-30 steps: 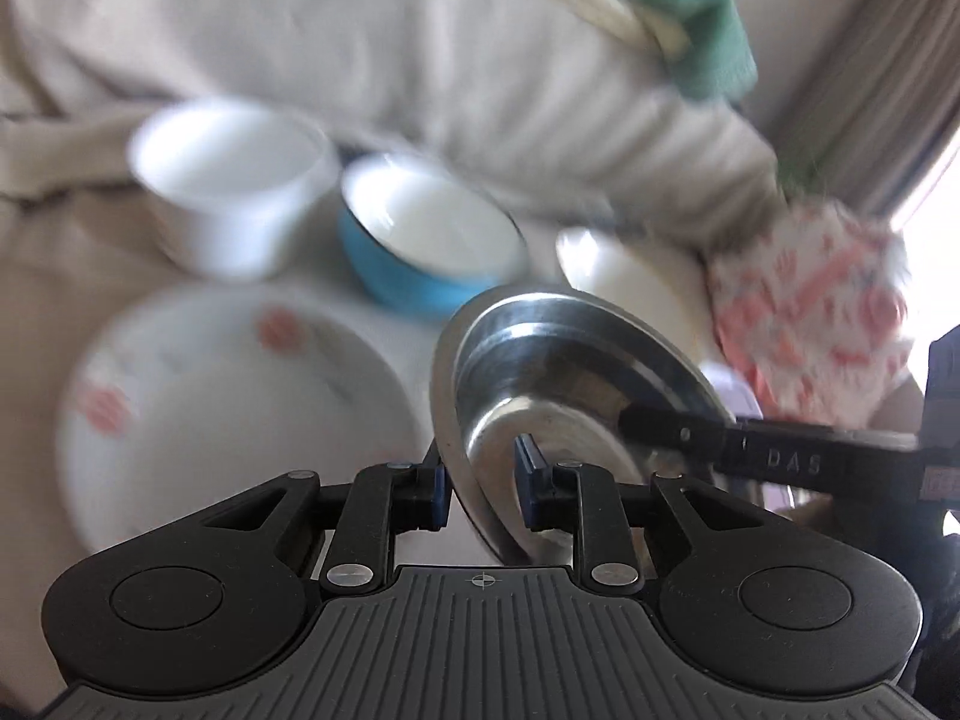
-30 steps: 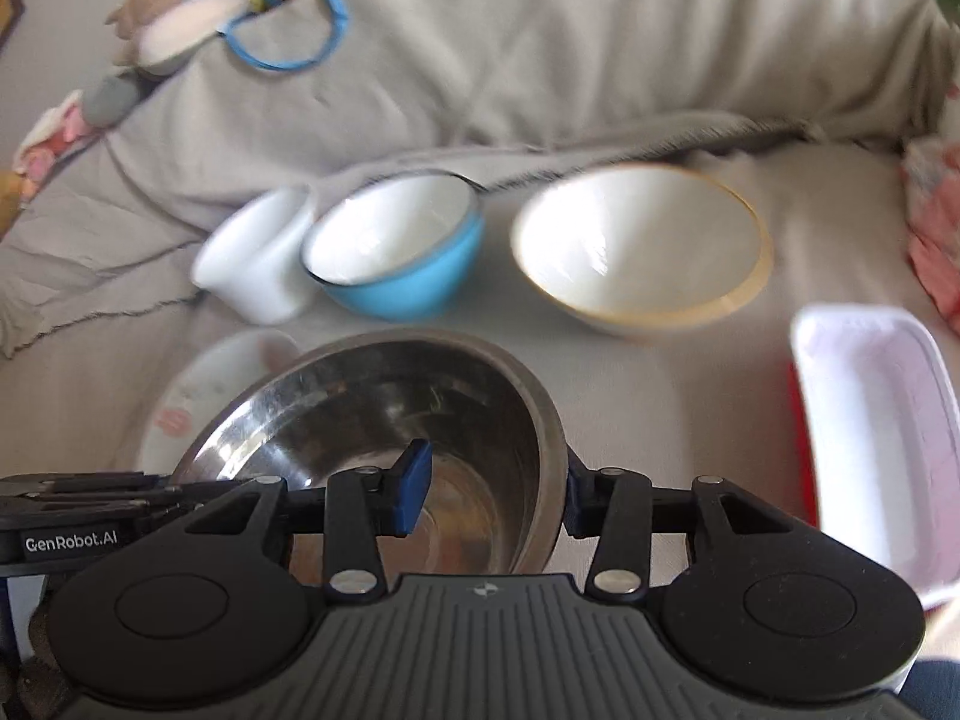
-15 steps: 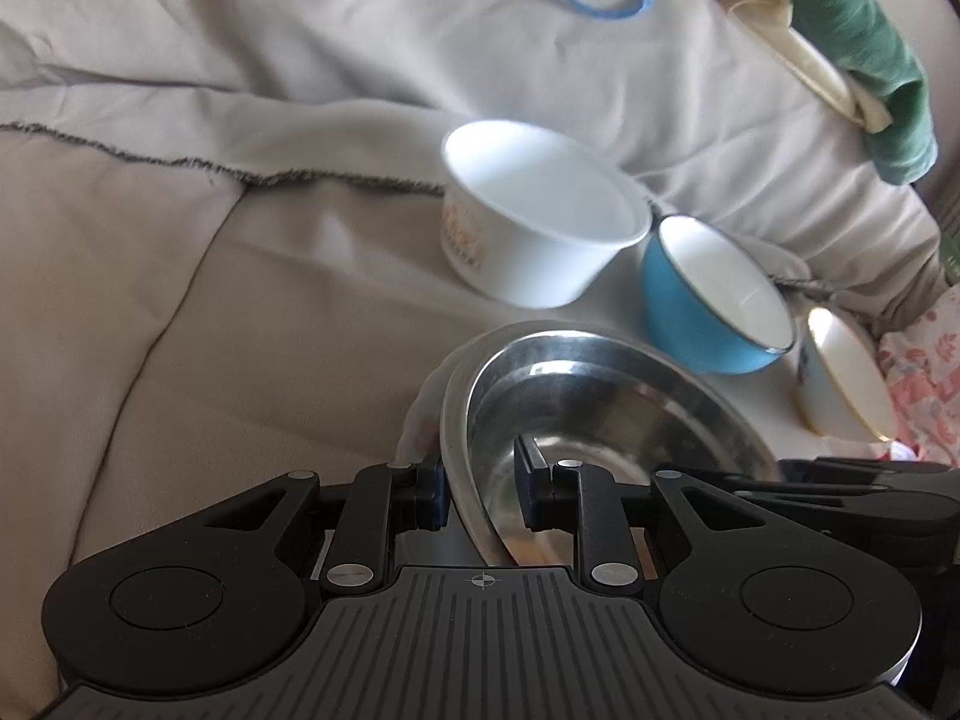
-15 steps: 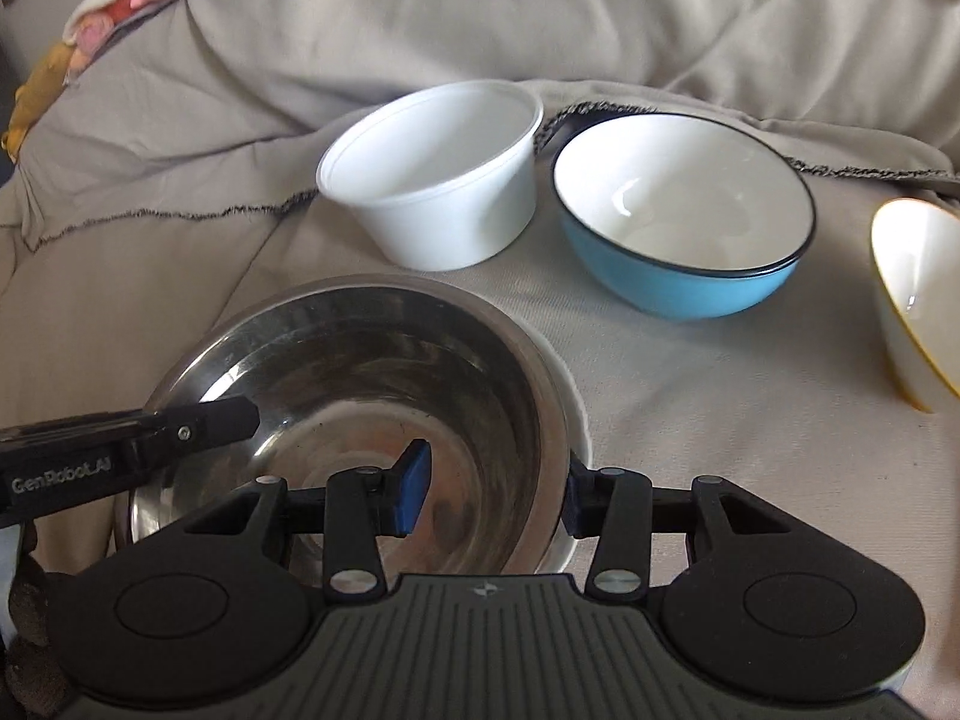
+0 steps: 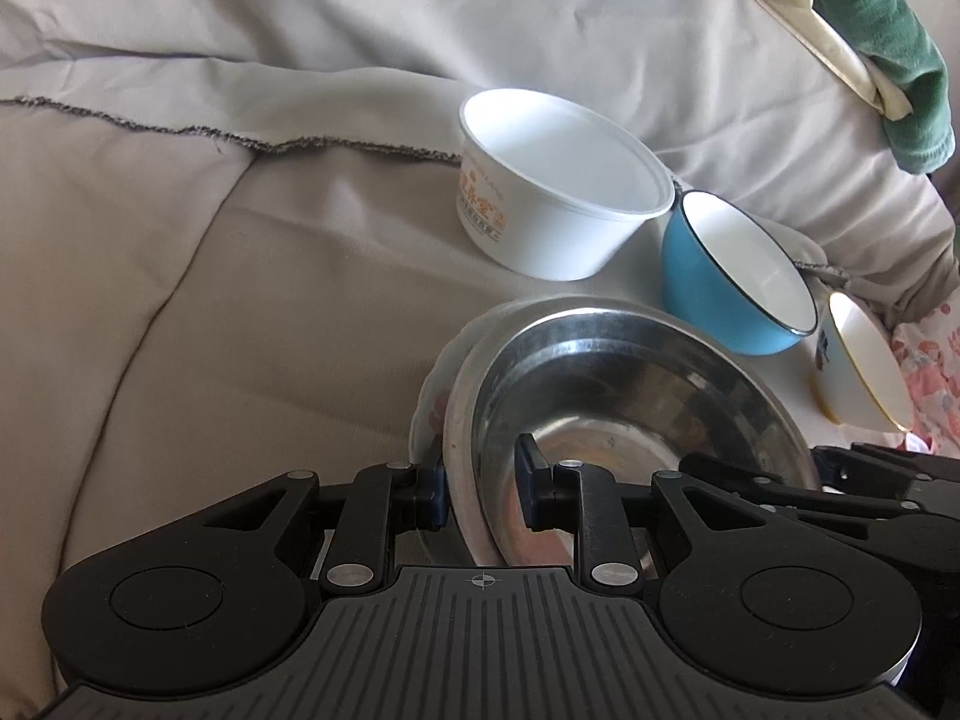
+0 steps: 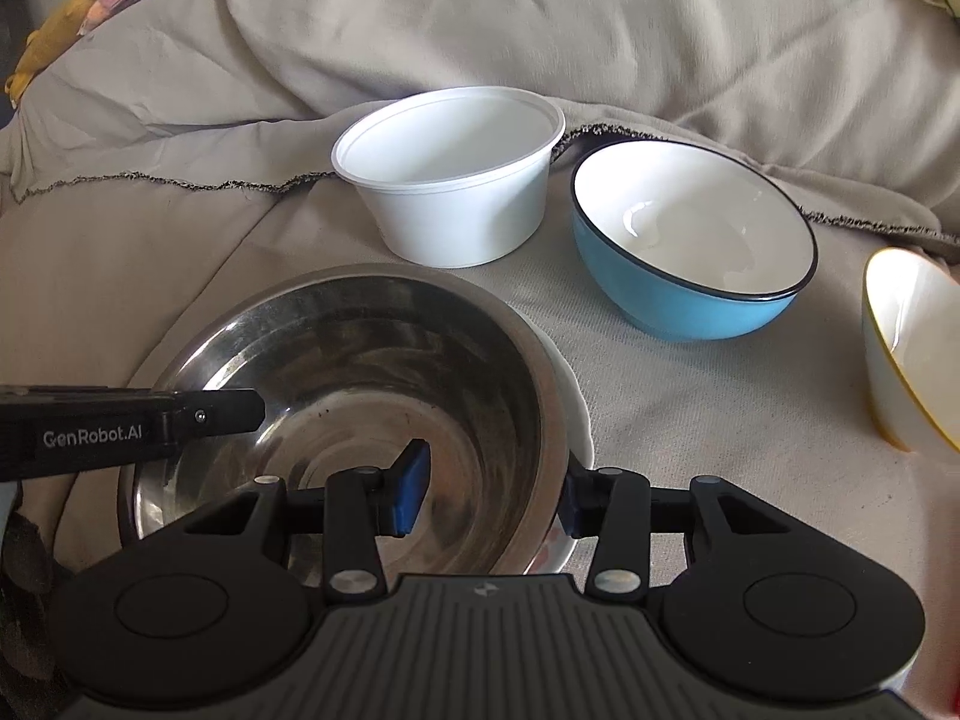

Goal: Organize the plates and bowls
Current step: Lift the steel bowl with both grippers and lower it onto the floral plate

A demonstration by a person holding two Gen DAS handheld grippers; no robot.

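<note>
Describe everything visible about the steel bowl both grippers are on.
The steel bowl is round, shallow and wide-rimmed, shiny metal with faint brownish smudges inside, and empty. It sits upright on a white plate whose edge peeks out beneath it, in front of the white tub and blue bowl on the beige cloth. The left hand-held gripper straddles its left rim, the right hand-held gripper its right rim, each with one finger inside.

The steel bowl (image 6: 372,372) hides nearly all of the white plate (image 6: 573,414) beneath it; only a rim sliver shows. The yellow-rimmed bowl (image 6: 912,348) is cut off at the right wrist view's right edge.
</note>
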